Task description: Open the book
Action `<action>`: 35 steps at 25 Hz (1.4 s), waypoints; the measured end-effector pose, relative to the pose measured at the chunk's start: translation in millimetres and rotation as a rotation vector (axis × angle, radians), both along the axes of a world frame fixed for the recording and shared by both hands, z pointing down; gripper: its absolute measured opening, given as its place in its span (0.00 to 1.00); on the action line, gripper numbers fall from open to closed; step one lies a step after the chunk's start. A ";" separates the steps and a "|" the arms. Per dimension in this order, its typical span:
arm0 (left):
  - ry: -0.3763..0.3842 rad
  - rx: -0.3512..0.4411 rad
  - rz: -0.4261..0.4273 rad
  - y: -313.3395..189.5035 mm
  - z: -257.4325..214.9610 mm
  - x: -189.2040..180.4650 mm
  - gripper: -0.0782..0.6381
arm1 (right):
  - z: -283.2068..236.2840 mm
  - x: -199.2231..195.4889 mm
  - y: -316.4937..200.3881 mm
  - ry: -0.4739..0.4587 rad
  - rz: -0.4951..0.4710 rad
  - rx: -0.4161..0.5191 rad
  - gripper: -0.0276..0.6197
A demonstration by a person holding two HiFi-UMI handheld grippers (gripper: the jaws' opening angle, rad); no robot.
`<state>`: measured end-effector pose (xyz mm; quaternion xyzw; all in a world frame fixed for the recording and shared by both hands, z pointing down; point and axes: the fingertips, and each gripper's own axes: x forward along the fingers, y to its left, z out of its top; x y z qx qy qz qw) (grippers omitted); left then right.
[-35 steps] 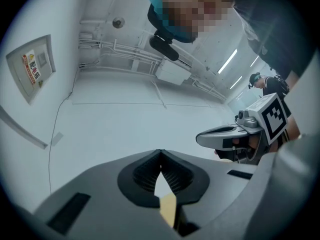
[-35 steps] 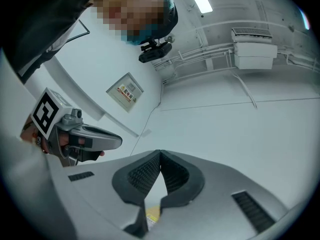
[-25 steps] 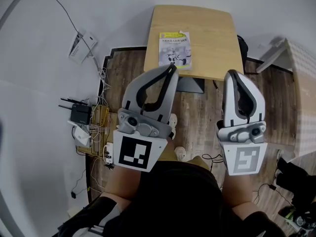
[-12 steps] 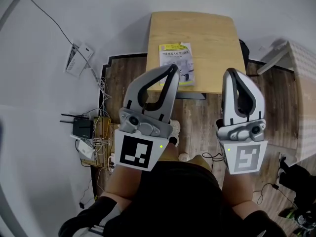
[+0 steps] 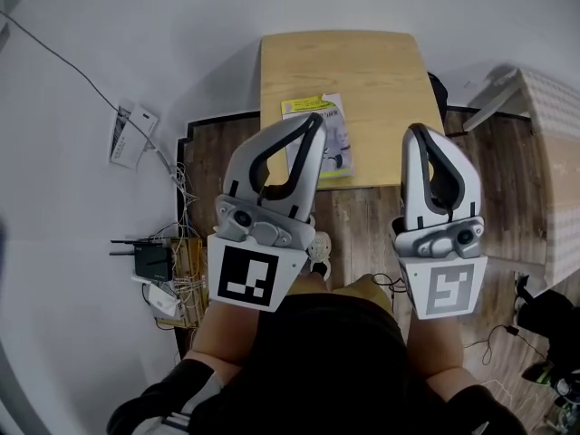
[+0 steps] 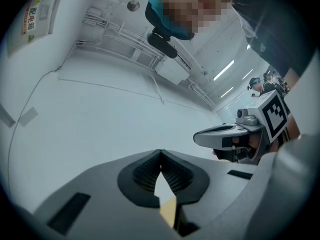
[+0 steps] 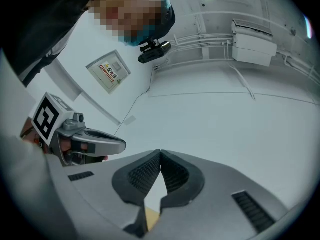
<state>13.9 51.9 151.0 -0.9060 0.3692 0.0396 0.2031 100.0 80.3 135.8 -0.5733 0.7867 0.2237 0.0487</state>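
Observation:
A closed book [image 5: 332, 142] with a yellow-green top band and a white illustrated cover lies near the front left edge of the small wooden table [image 5: 362, 71]. My left gripper [image 5: 316, 119] is shut and empty; in the head view its tip overlaps the book's left part and hides it. It is held well above the table. My right gripper [image 5: 413, 130] is also shut and empty, over the table's front right edge. In the left gripper view the jaws [image 6: 160, 153] meet against a white wall. The right gripper view shows the same [image 7: 160, 154].
A router [image 5: 149, 261] and tangled cables lie on the floor at the left. A white box [image 5: 127, 134] with a cord lies by the wall. A white cabinet [image 5: 544, 125] stands at the right, dark bags [image 5: 553, 315] below it. The person's legs fill the bottom.
Both grippers have moved forward together toward the table. The table and book sit lower and nearer in the head view, and the left gripper's tip now overlaps the book. Both jaws stay shut.

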 end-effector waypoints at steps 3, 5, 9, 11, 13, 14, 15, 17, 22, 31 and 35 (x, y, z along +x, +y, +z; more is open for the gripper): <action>0.005 0.011 0.003 -13.5 -2.5 -1.6 0.12 | -1.2 -2.1 -11.5 0.001 0.006 0.008 0.09; 0.010 0.019 0.004 -22.4 -4.6 -2.3 0.12 | -1.5 -2.2 -20.0 0.003 0.012 0.008 0.09; 0.006 0.029 0.013 -36.0 -5.0 -1.9 0.12 | -1.4 -1.6 -34.2 0.001 0.019 0.014 0.09; 0.001 0.035 0.014 -43.2 -4.5 -3.5 0.12 | -0.1 -3.8 -41.0 0.001 0.019 0.014 0.09; 0.000 0.033 0.017 -50.6 -4.0 -4.7 0.12 | 1.3 -6.2 -47.3 0.005 0.017 0.011 0.09; -0.002 0.032 0.019 -53.8 -3.6 -4.6 0.12 | 1.8 -6.9 -50.4 0.007 0.016 0.009 0.09; -0.004 0.031 0.021 -56.8 -3.1 -4.0 0.12 | 2.2 -7.0 -53.4 0.009 0.014 0.006 0.09; -0.009 0.030 0.021 -62.7 -2.0 -2.3 0.12 | 2.4 -6.3 -59.8 0.011 0.012 0.001 0.09; -0.009 0.021 0.009 -76.1 -0.5 -3.6 0.12 | 5.5 -9.1 -75.9 0.018 -0.009 -0.018 0.09; 0.006 -0.023 -0.044 -105.1 10.4 4.3 0.12 | 17.3 0.2 -106.7 0.011 -0.063 -0.053 0.09; -0.019 -0.037 -0.062 -115.8 14.8 14.1 0.12 | 22.7 7.4 -123.8 0.011 -0.090 -0.074 0.09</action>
